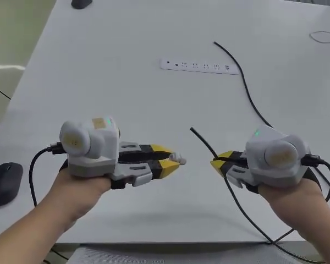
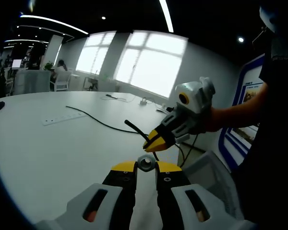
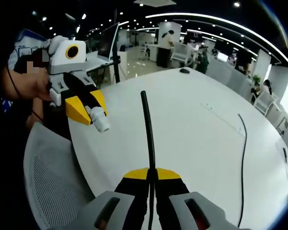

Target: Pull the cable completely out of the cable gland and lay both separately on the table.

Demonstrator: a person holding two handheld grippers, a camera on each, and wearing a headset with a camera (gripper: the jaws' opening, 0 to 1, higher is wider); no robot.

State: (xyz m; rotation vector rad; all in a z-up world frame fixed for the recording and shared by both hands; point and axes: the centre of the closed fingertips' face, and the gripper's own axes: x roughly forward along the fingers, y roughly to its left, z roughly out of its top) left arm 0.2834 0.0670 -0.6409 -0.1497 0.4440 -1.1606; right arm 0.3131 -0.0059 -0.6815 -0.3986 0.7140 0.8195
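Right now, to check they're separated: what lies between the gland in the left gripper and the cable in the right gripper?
Bare table. In the head view an open gap parts the cable gland from the cable, and nothing bridges it.

R gripper [image 3: 152, 172] jaws pinch cable [image 3: 147, 127]; L gripper [image 3: 92, 112] holds gland [image 3: 102, 122], apart.

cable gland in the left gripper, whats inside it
In the left gripper view the cable gland shows a dark open hole, no cable through it; the cable is apart, clamped in the right gripper. The gland's rear is covered by the jaws of the left gripper.
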